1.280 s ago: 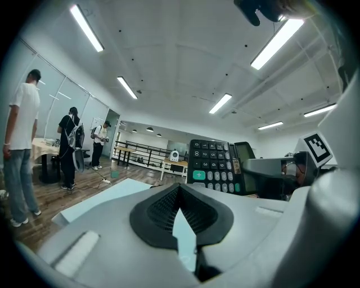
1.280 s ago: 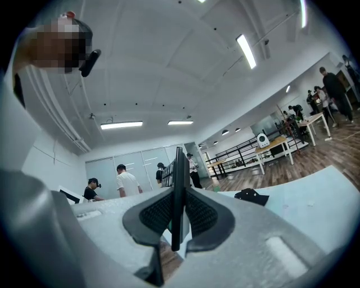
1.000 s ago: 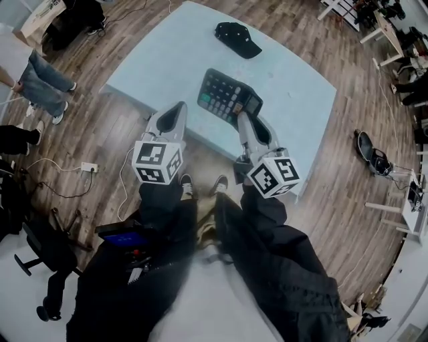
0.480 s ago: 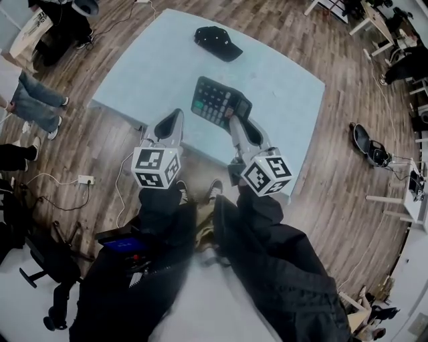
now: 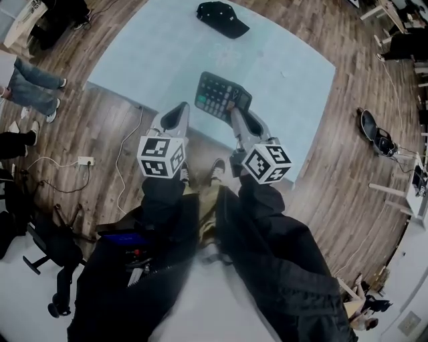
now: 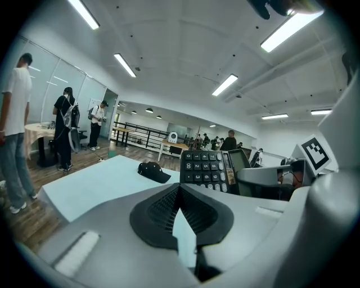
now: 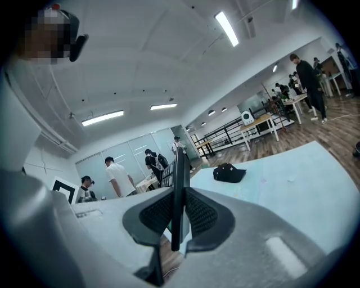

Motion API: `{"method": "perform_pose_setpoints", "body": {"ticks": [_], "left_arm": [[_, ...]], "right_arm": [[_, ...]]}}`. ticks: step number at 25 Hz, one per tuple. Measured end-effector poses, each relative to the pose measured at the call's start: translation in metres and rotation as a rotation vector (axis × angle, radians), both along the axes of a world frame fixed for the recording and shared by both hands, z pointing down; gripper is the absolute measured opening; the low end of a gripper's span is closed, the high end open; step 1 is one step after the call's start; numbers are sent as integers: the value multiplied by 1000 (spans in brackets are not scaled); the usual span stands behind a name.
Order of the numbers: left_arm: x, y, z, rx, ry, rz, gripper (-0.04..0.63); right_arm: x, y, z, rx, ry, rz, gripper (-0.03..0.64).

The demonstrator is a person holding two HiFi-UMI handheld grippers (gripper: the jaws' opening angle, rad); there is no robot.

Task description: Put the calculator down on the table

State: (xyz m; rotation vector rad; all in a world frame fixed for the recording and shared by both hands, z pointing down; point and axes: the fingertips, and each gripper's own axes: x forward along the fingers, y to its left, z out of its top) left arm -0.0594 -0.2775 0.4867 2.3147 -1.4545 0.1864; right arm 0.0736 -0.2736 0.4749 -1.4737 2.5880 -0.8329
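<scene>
A dark calculator with several rows of keys hangs tilted over the near edge of the light blue table. My right gripper is shut on its near right edge. In the right gripper view the calculator shows edge-on, upright between the pads. My left gripper hovers at the table's near edge, left of the calculator, shut on nothing. From the left gripper I see the calculator's keys to the right, above the table.
A black cap lies at the table's far side; it also shows as the cap and the cap. People stand at left. A power strip with cable and a black chair sit on the wooden floor.
Both grippers have sunk toward the table's near edge. The calculator stays clamped in the right gripper and has come lower with it.
</scene>
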Motion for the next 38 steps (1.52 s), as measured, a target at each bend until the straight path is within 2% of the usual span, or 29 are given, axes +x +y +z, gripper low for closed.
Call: {"method": "perform_pose_setpoints", "body": {"ticks": [10,17,24,38], "left_arm": [[3,25,91,-199,-8,20,-2],[8,33,131,-297,-9,29,-2],[8,27,160,-361,-1,35,-2],[16,23,205,-481,-7,64,-2]], "right_arm": [[-4,10,87,-202,-32,-1,51],[-3,10,130,-301,-33,-2,49],[-6,1,168,-382,-34,-4,51],[-1,-11,265,-638,-133,37,52]]}}
